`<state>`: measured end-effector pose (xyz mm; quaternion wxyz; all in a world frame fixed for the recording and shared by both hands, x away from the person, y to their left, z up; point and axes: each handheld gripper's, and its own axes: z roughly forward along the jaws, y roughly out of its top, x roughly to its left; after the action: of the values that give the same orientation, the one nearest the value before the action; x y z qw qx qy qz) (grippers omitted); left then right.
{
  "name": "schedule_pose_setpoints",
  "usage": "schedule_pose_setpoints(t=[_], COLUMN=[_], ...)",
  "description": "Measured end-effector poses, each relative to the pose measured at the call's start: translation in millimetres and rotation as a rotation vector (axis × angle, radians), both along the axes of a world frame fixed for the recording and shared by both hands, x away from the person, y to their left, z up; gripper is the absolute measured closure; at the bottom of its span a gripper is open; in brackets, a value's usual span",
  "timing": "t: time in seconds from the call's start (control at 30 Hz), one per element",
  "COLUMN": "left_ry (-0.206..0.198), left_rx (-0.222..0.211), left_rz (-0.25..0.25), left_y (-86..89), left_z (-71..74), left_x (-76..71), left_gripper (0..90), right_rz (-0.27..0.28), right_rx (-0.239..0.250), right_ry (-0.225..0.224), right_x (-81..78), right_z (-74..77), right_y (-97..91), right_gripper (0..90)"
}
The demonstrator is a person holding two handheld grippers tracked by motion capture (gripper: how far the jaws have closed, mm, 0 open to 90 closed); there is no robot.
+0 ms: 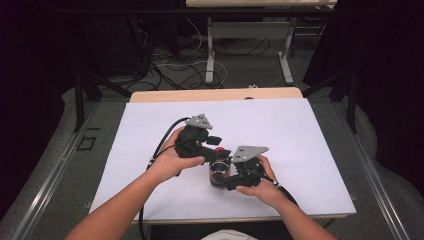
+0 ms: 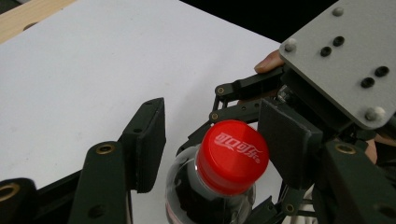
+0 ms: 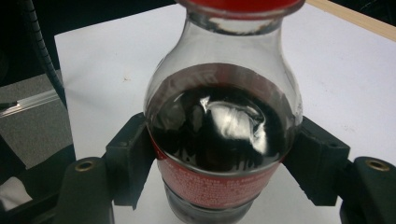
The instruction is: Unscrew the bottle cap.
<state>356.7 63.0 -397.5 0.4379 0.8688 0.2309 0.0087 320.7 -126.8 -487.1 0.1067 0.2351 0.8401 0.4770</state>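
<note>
Right tool (image 3: 219, 163) clamps the round clear bottle (image 3: 219, 135) — dark cola, red label. Left tool (image 2: 212, 140) stands open around its smooth red cap (image 2: 232, 156), right pad touching.

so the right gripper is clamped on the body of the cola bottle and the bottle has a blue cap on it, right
Not quite: the cap is red, not blue, as the left gripper view shows. The rest holds: in the right gripper view the right gripper is clamped on the body of the cola bottle.
</note>
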Motion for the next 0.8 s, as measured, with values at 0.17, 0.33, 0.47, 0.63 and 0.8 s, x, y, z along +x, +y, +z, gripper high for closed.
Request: schedule_pose_setpoints(t=[0.17,0.33,0.47,0.63,0.8], left_ry=[0.015,0.005,0.053,0.099,0.088], left_rx=[0.000,0.002,0.017,0.037,0.033], left_rz=[-0.001,0.062,0.172,0.274,0.268], left_y=[-8.3,-16.0,-19.7,-22.2,-22.1], left_z=[0.1,0.5,2.6,6.1,6.7], left_x=[-1.1,-5.3,-9.6,-12.2,-12.0], left_gripper=[55.4,63.2,64.3,67.7,66.7], right_rz=[-0.002,-0.004,-0.014,-0.013,-0.009], right_rx=[-0.007,-0.007,-0.010,-0.017,-0.017], right_ry=[0.000,0.003,-0.003,0.000,0.002], right_x=[0.3,0.1,0.6,-0.4,-0.5], right_z=[-0.8,-0.7,-1.3,-2.3,-1.3], right_y=[0.4,0.2,0.2,1.8,1.3], right_gripper=[29.9,29.9,29.9,29.9,29.9])
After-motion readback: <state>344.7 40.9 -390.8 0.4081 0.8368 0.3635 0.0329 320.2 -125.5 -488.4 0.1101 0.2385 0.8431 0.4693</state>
